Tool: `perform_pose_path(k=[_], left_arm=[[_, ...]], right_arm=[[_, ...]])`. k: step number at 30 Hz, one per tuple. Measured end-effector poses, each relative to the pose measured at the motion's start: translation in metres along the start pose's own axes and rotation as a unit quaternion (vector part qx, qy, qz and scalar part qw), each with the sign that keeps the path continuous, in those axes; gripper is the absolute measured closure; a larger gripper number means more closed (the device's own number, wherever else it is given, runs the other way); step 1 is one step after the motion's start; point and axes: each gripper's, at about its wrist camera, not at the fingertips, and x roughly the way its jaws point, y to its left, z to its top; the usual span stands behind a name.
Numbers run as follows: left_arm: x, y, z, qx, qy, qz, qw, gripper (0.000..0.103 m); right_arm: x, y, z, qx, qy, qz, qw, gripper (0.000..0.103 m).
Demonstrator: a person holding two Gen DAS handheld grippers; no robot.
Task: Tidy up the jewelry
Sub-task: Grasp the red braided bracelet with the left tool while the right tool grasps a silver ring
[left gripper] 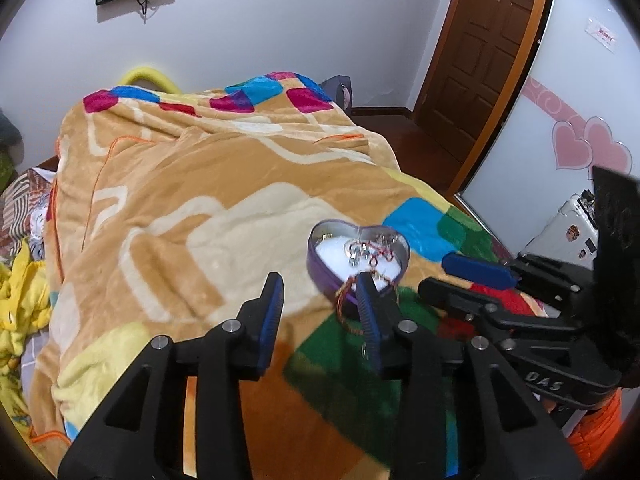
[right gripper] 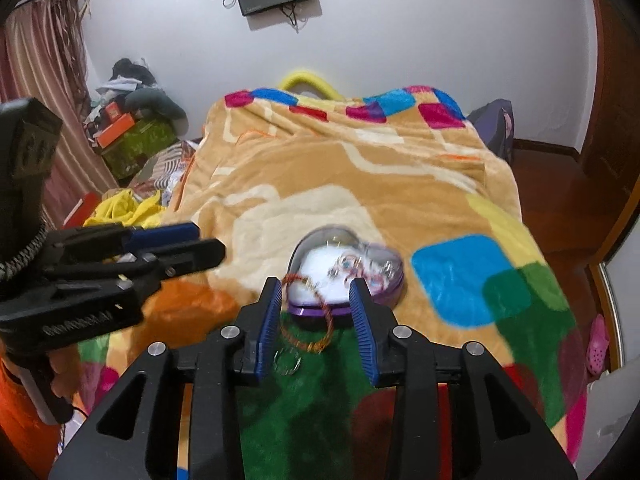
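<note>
Near the blanket's front edge, both released tongs flank the heart tin.

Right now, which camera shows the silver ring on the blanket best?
The right wrist view: the silver ring lies in the open between its gripper's fingers. In the left wrist view only a sliver of it peeks out beside the blue finger pad.

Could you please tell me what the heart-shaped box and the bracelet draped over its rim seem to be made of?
The heart-shaped box looks like thin metal tin: shiny reflective inner wall, purple outside, white padding inside. The bracelet seems coppery twisted wire, glinting orange-gold; blur leaves this uncertain.
</note>
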Motion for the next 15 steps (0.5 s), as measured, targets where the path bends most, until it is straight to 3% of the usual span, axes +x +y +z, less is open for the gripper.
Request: perform_pose_path(k=[15], left_arm=[[0.006, 0.024, -0.058, -0.026, 0.056, 0.009, 0.9981, 0.066]], right_arm=[[0.05, 0.021, -0.045, -0.004, 0.083, -0.015, 0.996, 0.071]])
